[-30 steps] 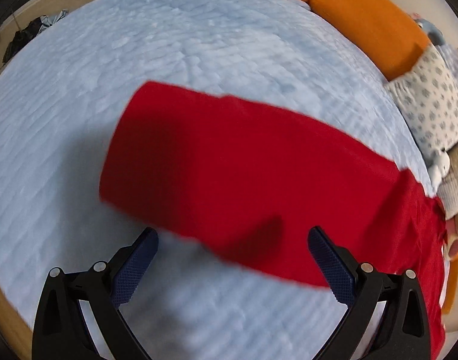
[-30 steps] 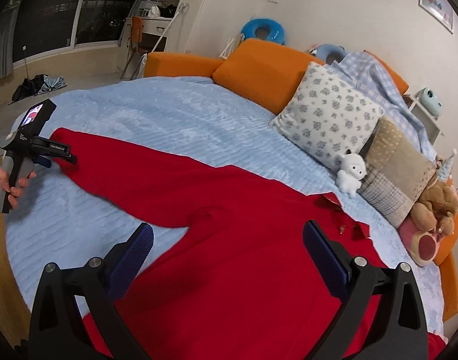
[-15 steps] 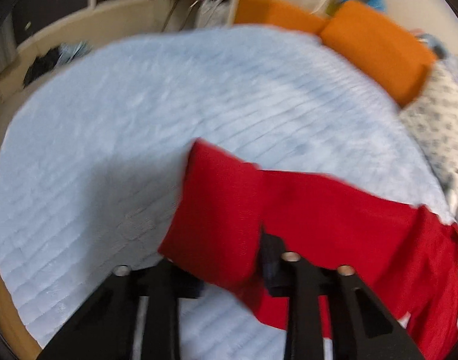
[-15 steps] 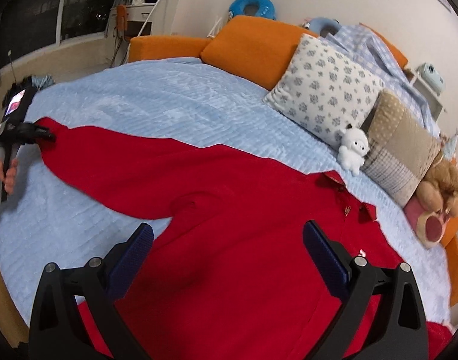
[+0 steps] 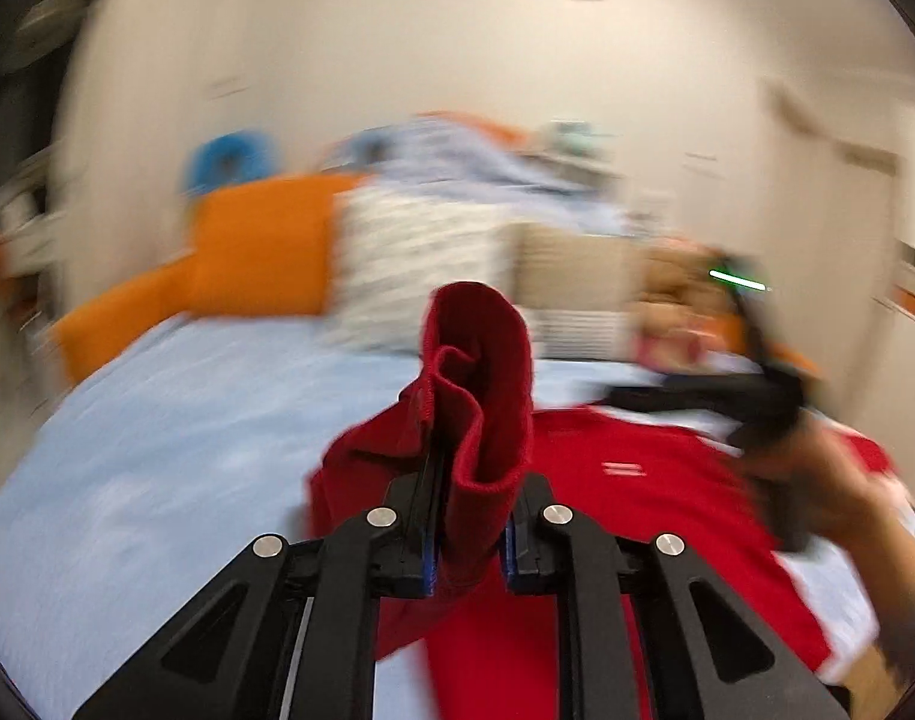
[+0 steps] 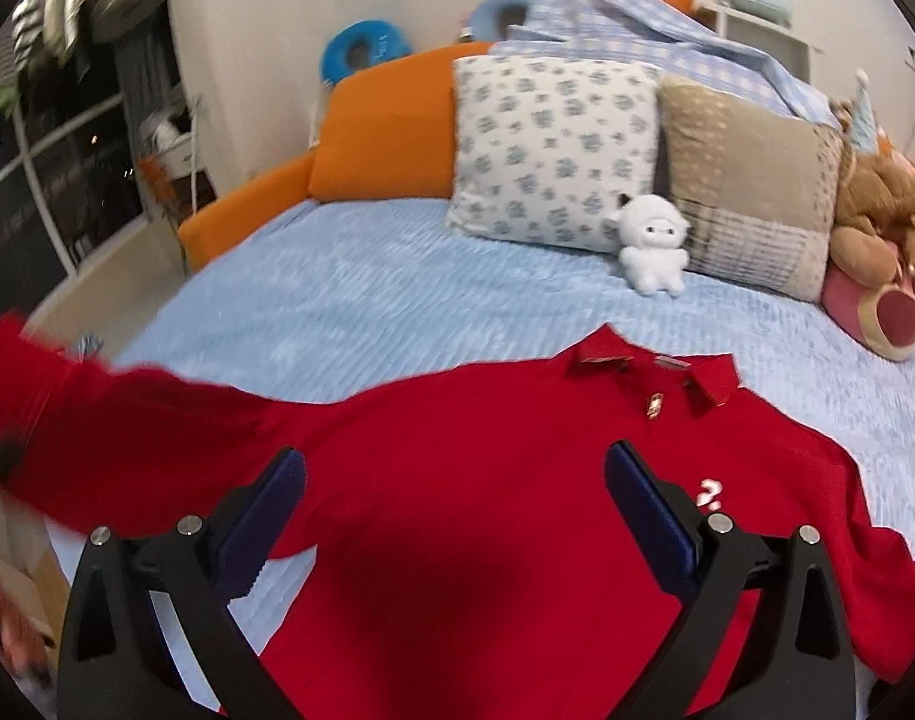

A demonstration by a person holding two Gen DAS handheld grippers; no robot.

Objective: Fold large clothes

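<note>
A large red collared shirt (image 6: pixel 517 480) lies spread on the light blue bed (image 6: pixel 367 300), collar toward the pillows. My left gripper (image 5: pixel 466 516) is shut on the cuff of the red sleeve (image 5: pixel 481 372), which bunches up between the jaws, lifted above the bed. In the right wrist view that sleeve (image 6: pixel 97 420) stretches up to the left edge. My right gripper (image 6: pixel 454 516) is open and empty, hovering over the shirt's chest. The right gripper also shows, blurred, in the left wrist view (image 5: pixel 751 396).
Orange cushions (image 6: pixel 385 120), a flowered pillow (image 6: pixel 553 144), a beige pillow (image 6: pixel 751 180), a small white plush (image 6: pixel 652 246) and a brown and pink plush (image 6: pixel 877 252) line the bed's far side. A window and floor are at left.
My left gripper closed on the sleeve cuff and lifted it, swinging to face the pillows. My right gripper moved in over the shirt's chest and stayed open.
</note>
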